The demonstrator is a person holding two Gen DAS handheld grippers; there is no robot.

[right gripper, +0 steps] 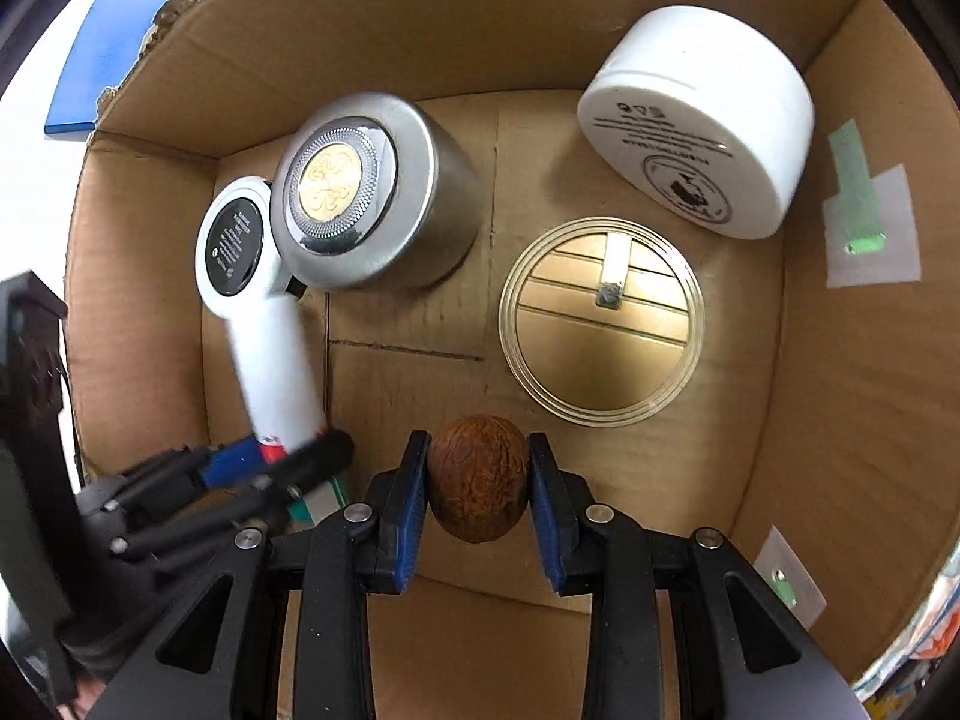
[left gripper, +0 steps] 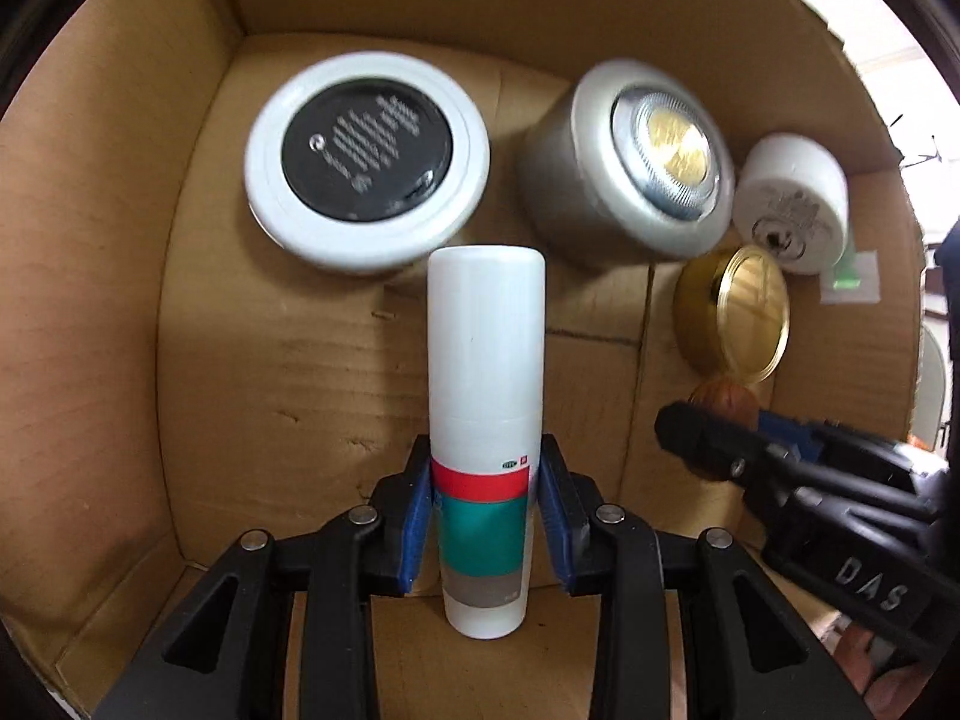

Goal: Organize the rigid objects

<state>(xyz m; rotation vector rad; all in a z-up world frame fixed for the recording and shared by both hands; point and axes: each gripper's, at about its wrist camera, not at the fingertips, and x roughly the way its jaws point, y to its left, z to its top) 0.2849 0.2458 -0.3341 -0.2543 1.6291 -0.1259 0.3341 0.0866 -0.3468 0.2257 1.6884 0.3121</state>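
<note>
Left wrist view looks down into a brown cardboard box (left gripper: 90, 300), where the left gripper (left gripper: 486, 510) has its jaws clenched on a tall white plastic tube with red and teal bands (left gripper: 486, 360). Past its tip, from left to right, lie a white-rimmed round jar with a black face (left gripper: 366, 162), a silver round tin with a gold centre (left gripper: 630, 168), a small white jar (left gripper: 792, 204) and a gold lid (left gripper: 744, 318). At the right, the right gripper (right gripper: 477, 480) grasps a brown nut-like ball (right gripper: 477, 480) in its jaws, low in the box.

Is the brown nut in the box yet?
Not resting there: the right gripper holds the nut above the box floor.
</note>
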